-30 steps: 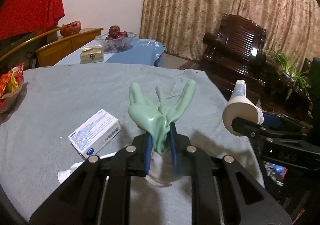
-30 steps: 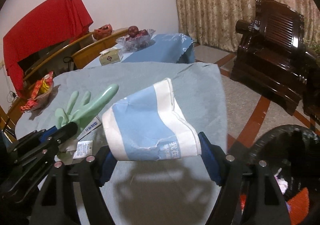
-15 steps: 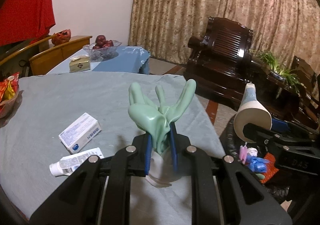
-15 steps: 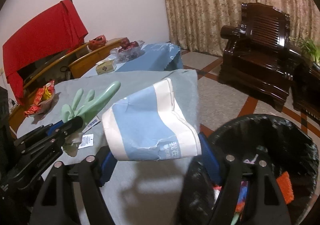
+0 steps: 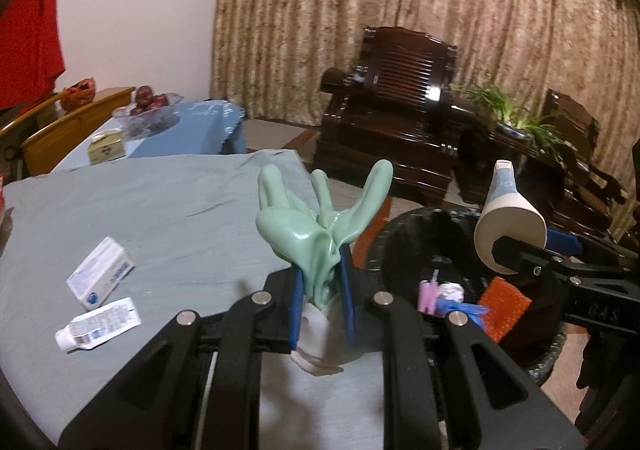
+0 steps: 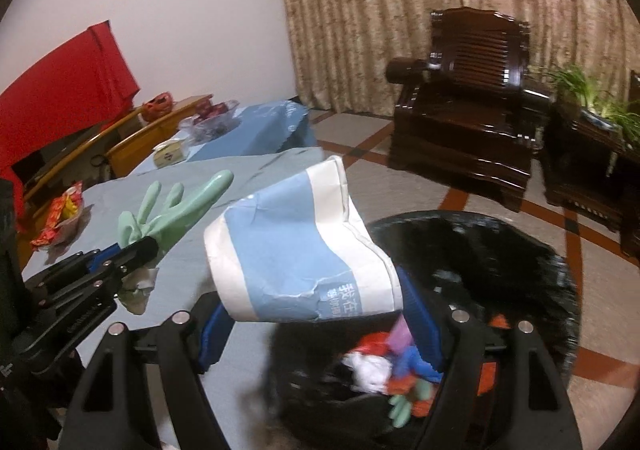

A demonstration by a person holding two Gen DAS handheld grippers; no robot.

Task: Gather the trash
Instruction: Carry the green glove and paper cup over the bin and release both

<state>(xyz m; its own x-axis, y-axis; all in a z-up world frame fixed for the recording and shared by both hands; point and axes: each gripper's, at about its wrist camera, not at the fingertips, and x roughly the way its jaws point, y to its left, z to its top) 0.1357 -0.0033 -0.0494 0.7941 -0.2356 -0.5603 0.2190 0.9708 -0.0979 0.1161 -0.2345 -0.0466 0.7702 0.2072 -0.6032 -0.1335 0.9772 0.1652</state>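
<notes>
My left gripper (image 5: pixel 322 290) is shut on a pale green rubber glove (image 5: pixel 320 218), whose fingers stick up above the grey-clothed table (image 5: pixel 168 218) near its right edge. My right gripper (image 6: pixel 312 314) is shut on a crushed blue and white paper cup (image 6: pixel 296 250), held over the near rim of a black-lined trash bin (image 6: pixel 480 250). The bin (image 5: pixel 416 250) holds an orange sponge (image 5: pixel 504 302) and several coloured scraps. In the left wrist view the cup (image 5: pixel 508 222) and the right gripper show at the right. The glove (image 6: pixel 168 210) appears at the left of the right wrist view.
A white and blue box (image 5: pixel 100 274) and a small white tube (image 5: pixel 100 324) lie on the table. A snack bag (image 6: pixel 60 218) sits at its far left. Beyond stand a blue-clothed table with a fruit bowl (image 5: pixel 146 114), a dark wooden armchair (image 5: pixel 392 122) and a potted plant (image 5: pixel 516 114).
Both grippers have swung right, from over the table to the bin at its edge. The bin now fills the lower right of both views. Glove and cup stay gripped.
</notes>
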